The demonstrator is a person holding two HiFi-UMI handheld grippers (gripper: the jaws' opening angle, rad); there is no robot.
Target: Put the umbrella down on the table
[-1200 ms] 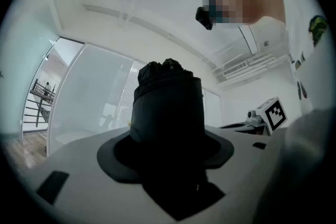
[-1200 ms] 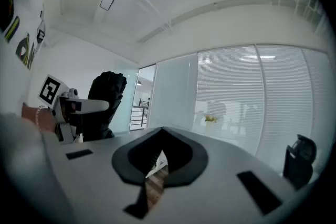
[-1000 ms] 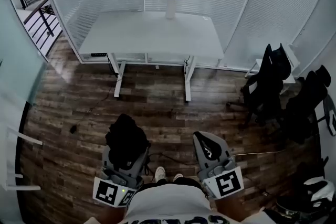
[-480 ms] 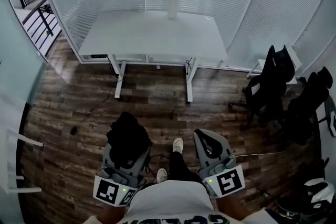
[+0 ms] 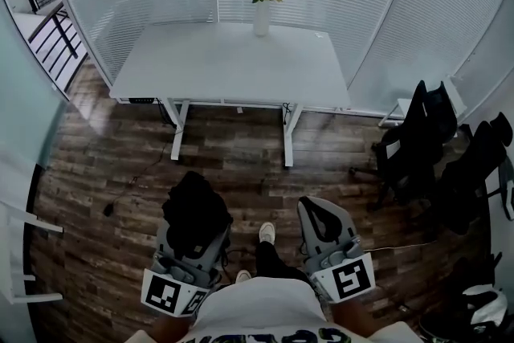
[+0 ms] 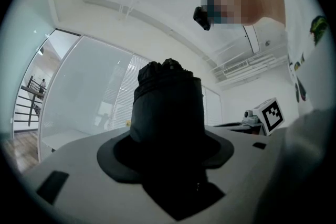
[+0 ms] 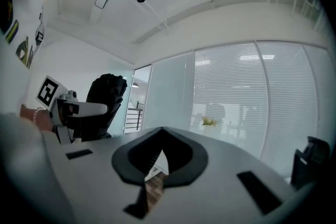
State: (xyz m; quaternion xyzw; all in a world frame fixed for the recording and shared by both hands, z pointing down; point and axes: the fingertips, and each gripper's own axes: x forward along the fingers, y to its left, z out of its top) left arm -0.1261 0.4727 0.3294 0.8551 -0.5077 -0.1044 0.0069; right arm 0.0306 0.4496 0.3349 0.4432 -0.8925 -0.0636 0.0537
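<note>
Head view is showing the person standing on the wood floor (image 5: 112,173) on the near side of the white table (image 5: 233,64), well apart from it, with one shoe (image 5: 267,233) set ahead towards it. The left gripper (image 5: 194,230) is holding a folded black umbrella (image 5: 191,205); the left gripper view is showing its jaws standing wide and pressing on the bundled fabric, which is filling the gap and rising out past the tips. The right gripper (image 5: 321,222) is hanging beside it, equally far from the table, with its jaws drawn in to a thin slit and nothing between them. So the umbrella is in the air over the floor, short of the table's near edge and not yet above the top.

By my reading, the step in hand is the carry to the table, and the set-down is not yet begun. The next move is calling for closing the remaining stretch of floor, then reaching the left gripper out over the bare middle of the tabletop, lowering until the umbrella is lying on the surface, and only then parting the jaws. A vase of yellow flowers (image 5: 262,12) is standing at the table's far edge, so the near half is looking like the safer landing place. Black chairs (image 5: 418,140) are sitting off the table's right end, clear of the path
</note>
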